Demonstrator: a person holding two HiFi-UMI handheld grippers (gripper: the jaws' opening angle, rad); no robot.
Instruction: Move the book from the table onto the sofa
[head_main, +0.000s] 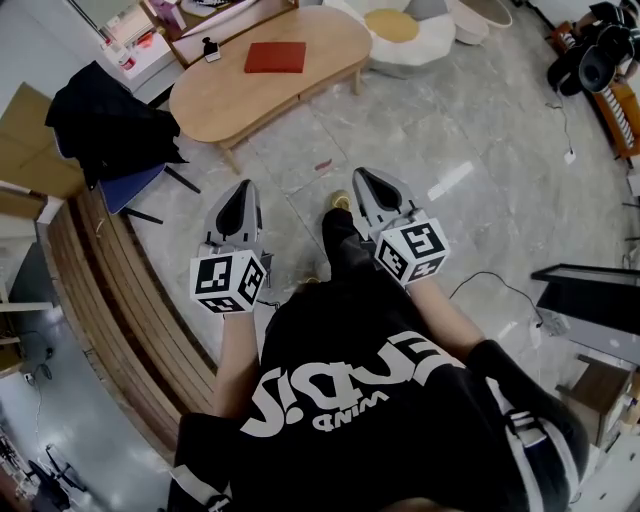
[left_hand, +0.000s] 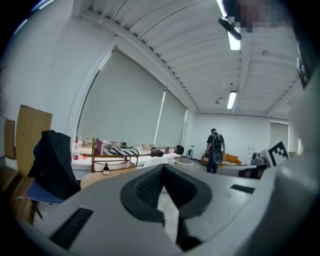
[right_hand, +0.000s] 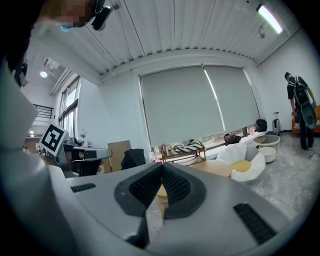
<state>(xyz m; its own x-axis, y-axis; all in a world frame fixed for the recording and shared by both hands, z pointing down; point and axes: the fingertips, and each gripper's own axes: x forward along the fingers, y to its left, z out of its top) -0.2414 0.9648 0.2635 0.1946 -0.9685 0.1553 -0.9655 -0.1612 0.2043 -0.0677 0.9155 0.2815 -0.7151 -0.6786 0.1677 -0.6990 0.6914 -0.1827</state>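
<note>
Head view: the floor (head_main: 480, 140) lies between the person and the work, so a walk comes first. A cable (head_main: 490, 285) lies on it near right, and one could catch a foot if the path drifts that way.

The table (head_main: 230, 95) stands far and left of centre, well apart from both grippers. Just right of its far end sits a white seat with a yellow cushion, which I take to be the sofa (head_main: 435, 45). Its bowl is rounded and soft-looking, so a book set near the rim could tip or slide off to the floor.

At far left, a chair (head_main: 130, 185) draped with a black jacket crowds the table's left end, and an approach from there could snag it.

The book (head_main: 275, 57) is red and lies flat and shut on the table's far right part. Being thin and flat, it offers little edge, so a jaw coming in level would probably shove it along the top instead of getting under it. Held by one cover only, it may fall open and slip.

The left gripper (head_main: 244, 190) and right gripper (head_main: 362, 178) hover side by side near the person. Both have their fingers pressed together on nothing, as each gripper view shows. If they reach the book like that, they can only push it.

A small bottle (head_main: 211, 48) stands on the table left of the book, and a sideways shove could knock it over.
</note>
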